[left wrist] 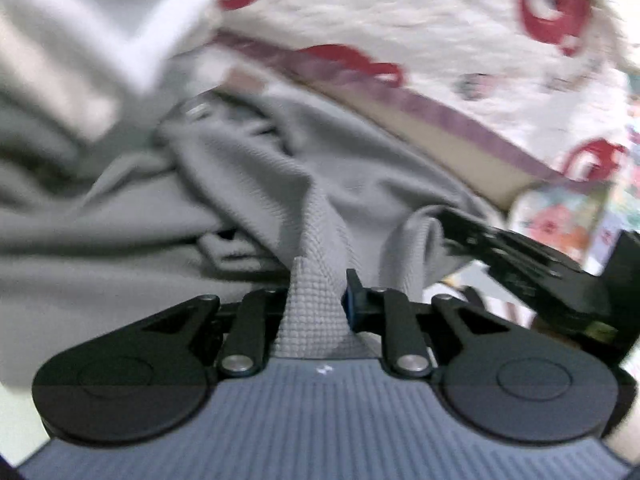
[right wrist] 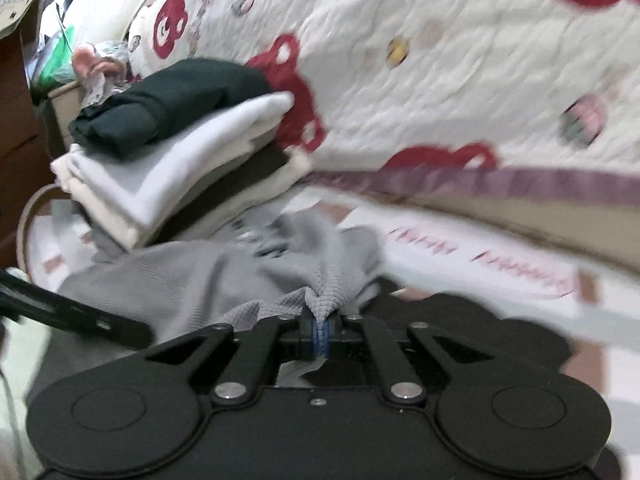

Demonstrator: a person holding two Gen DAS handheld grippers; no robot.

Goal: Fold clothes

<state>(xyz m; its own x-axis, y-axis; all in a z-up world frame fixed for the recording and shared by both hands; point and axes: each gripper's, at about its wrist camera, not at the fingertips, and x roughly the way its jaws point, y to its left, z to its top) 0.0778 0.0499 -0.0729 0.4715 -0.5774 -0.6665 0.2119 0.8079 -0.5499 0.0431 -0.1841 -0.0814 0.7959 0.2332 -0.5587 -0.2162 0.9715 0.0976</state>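
On the bed, just in front of a quilt (right wrist: 440, 80) printed with red bears, the grey garment (right wrist: 192, 276) lies rumpled, pinched at 2 spots: the left claw (left wrist: 316, 300) is clamped on a bunched ridge, the right claw (right wrist: 322, 330) is closed tight on another gather. Beside it sits a stack of folded clothes (right wrist: 168, 160). Both grips hold bunched cloth, so a layer could slip out, and a wide sweep might topple the stack.
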